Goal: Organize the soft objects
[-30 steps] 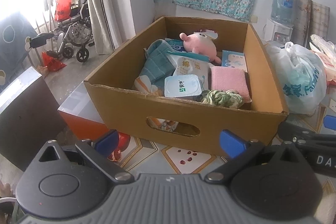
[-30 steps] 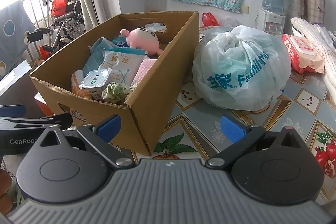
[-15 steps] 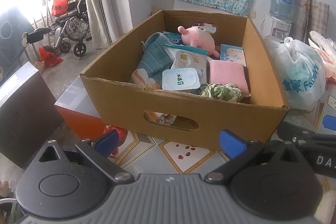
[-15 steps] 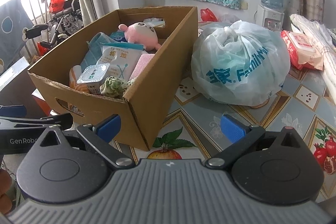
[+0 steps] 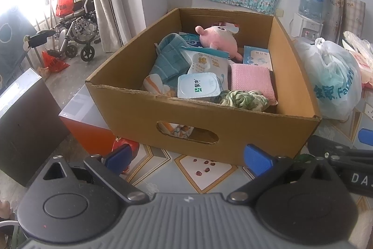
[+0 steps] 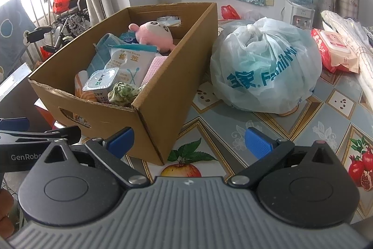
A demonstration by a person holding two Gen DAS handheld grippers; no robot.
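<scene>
A brown cardboard box stands on the patterned table. Inside lie a pink plush toy, a teal towel, a pink cloth, a green-and-white knitted bundle, a cotton swab packet and a sealed white cup. My left gripper hangs open in front of the box's near wall, holding nothing. My right gripper is open and empty, level with the box's near right corner.
A knotted white plastic bag sits right of the box, with a pink wipes pack beyond it. An orange box and a dark cabinet stand left of the table. A wheelchair is by the window.
Both grippers have drawn back and risen a little, so the box appears slightly farther away. Both stay open; the box contents have not moved.
</scene>
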